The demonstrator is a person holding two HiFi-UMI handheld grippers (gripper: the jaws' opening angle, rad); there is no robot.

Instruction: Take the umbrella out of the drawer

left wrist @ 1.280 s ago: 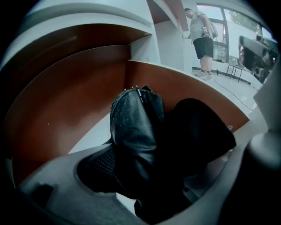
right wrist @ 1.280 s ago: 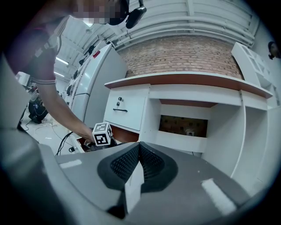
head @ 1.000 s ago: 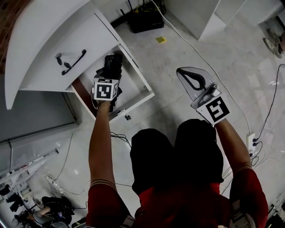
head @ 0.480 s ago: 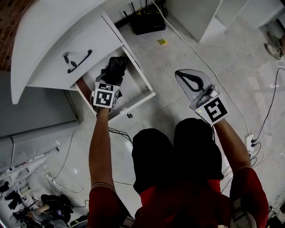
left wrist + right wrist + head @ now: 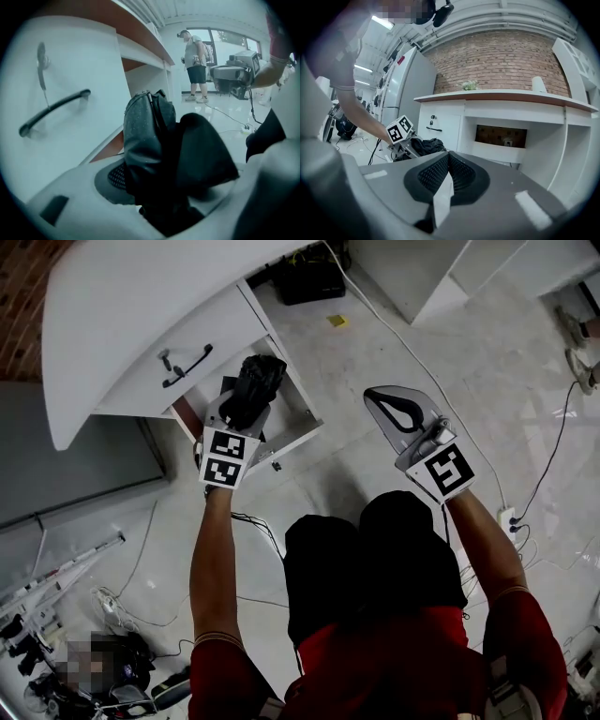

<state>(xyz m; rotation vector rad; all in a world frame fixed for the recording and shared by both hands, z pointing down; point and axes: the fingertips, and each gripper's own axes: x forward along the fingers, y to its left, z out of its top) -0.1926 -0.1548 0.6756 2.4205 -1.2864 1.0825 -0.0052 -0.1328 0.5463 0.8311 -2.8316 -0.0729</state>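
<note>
Umbrella (image 5: 259, 377) raised above drawer (image 5: 302, 435), left gripper (image 5: 242, 409) clamped on it; right gripper (image 5: 395, 410) closed, empty.

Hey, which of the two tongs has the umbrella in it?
The left tongs, clamped on the black folded umbrella above the open drawer; the right tongs are closed on nothing.
</note>
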